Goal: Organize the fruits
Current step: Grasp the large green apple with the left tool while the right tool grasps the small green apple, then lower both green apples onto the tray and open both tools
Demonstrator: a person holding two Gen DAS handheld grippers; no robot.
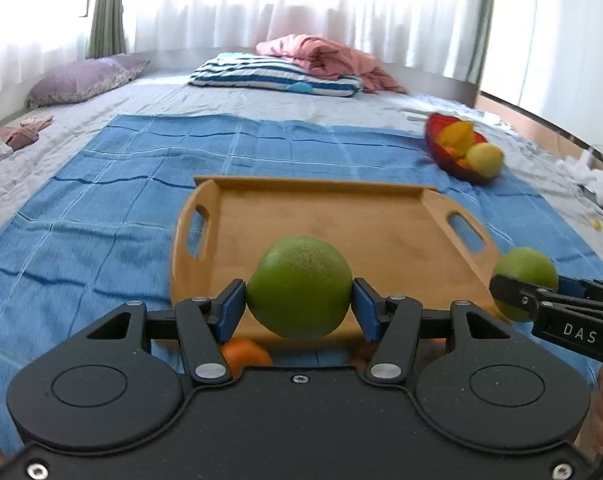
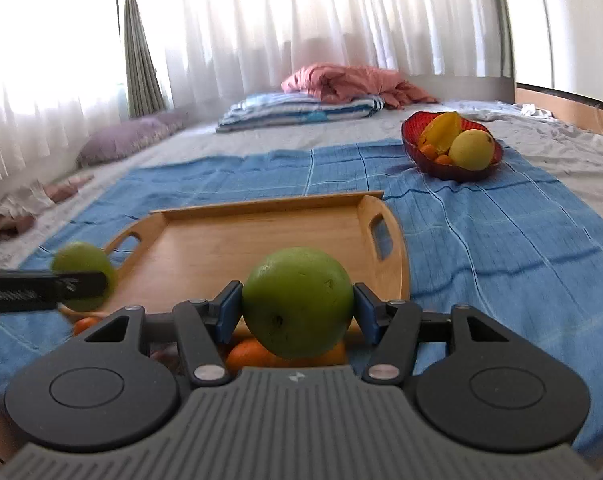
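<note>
My left gripper (image 1: 298, 300) is shut on a green apple (image 1: 298, 286), held above the near edge of a wooden tray (image 1: 341, 220). My right gripper (image 2: 297, 304) is shut on a second green apple (image 2: 297, 300), held above the tray's (image 2: 241, 236) near right corner. Each gripper shows in the other view: the right one with its apple (image 1: 529, 272) at right, the left one with its apple (image 2: 83, 268) at left. Oranges (image 2: 247, 354) lie under the grippers, partly hidden. The tray's floor is bare.
A red bowl (image 2: 417, 152) with a yellow fruit, a starfruit and small oranges sits at the far right on the blue cloth (image 2: 501, 240) covering the bed. Pillows, a striped folded blanket (image 2: 301, 110) and a pink quilt lie at the back.
</note>
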